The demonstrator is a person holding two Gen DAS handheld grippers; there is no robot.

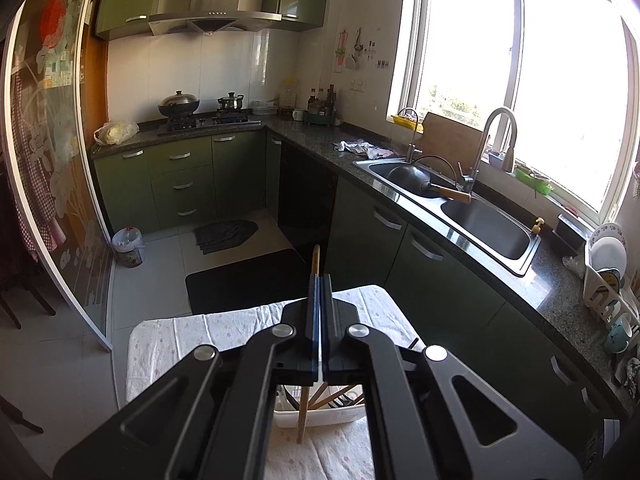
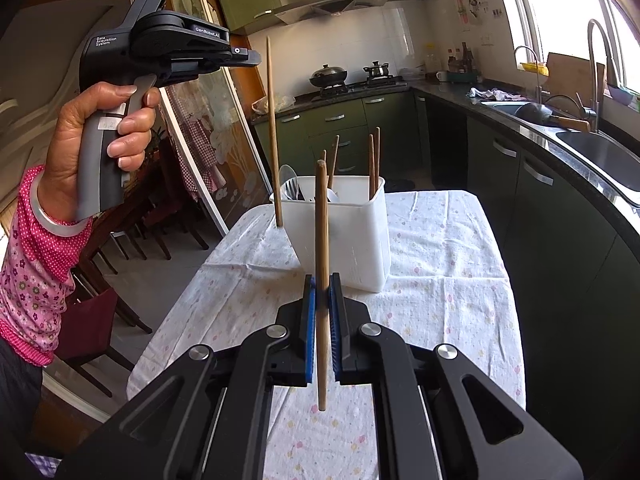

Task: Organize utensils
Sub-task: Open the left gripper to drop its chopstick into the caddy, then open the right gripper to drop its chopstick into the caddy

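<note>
A white plastic utensil holder (image 2: 352, 236) stands on the cloth-covered table (image 2: 440, 300) with several wooden chopsticks, a fork and a spoon in it. My right gripper (image 2: 322, 298) is shut on a wooden chopstick (image 2: 321, 216), held upright in front of the holder. My left gripper (image 2: 256, 58) is shut on another wooden chopstick (image 2: 273, 132), held upright above the table just left of the holder. In the left wrist view the left gripper (image 1: 320, 280) pinches that chopstick (image 1: 315, 260) above the holder (image 1: 320, 416).
Green cabinets and a dark stone counter (image 1: 552, 280) run along the right, with a double sink (image 1: 488, 228) holding a wok. A stove (image 1: 208, 120) with pots is at the back. A dish rack (image 1: 608, 288) stands far right. Dining chairs (image 2: 120, 240) stand left of the table.
</note>
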